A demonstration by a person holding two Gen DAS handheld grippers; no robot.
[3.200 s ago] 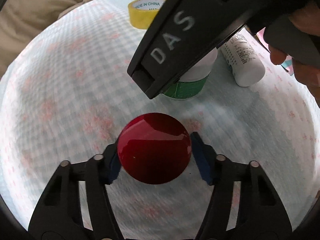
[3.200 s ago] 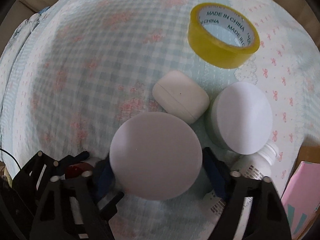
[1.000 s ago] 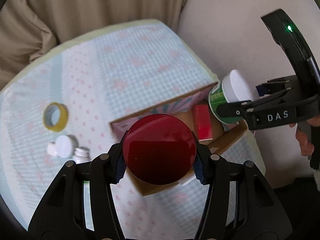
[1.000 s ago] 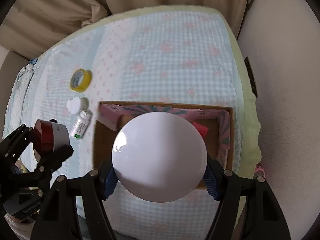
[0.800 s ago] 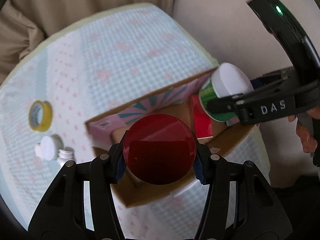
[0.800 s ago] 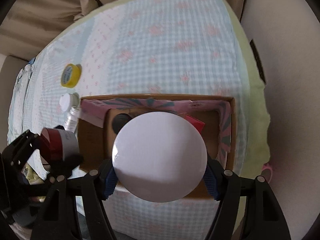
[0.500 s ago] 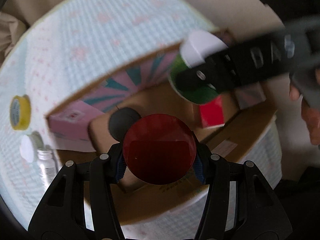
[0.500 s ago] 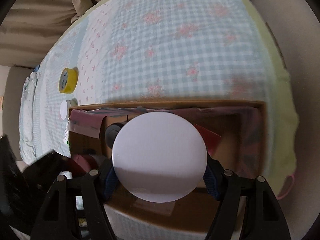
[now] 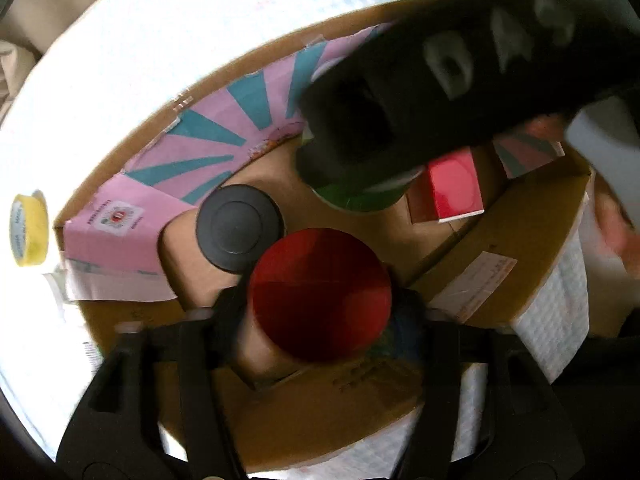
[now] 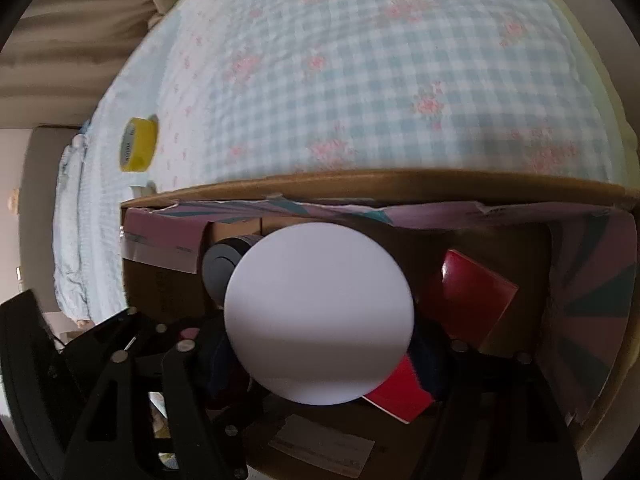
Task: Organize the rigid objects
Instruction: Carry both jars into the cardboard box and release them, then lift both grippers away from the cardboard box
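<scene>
A red-lidded jar stands inside the cardboard box, between the fingers of my left gripper. Its jaws are opening and the pads stand just off the jar's sides. A white-lidded jar with a green label is down in the same box, between the fingers of my right gripper. Those jaws are opening too, with a small gap on each side. In the left wrist view the right gripper's black body crosses the upper right and hides most of the green-labelled jar.
A black-lidded jar and a red box sit in the carton, close to both jars. Pink and teal paper lines the far wall. A yellow tape roll lies on the checked bedcover left of the box.
Both grippers came down from above the bed into the cardboard box with their jars. Their jaws, shut on the jars before, have spread apart.
</scene>
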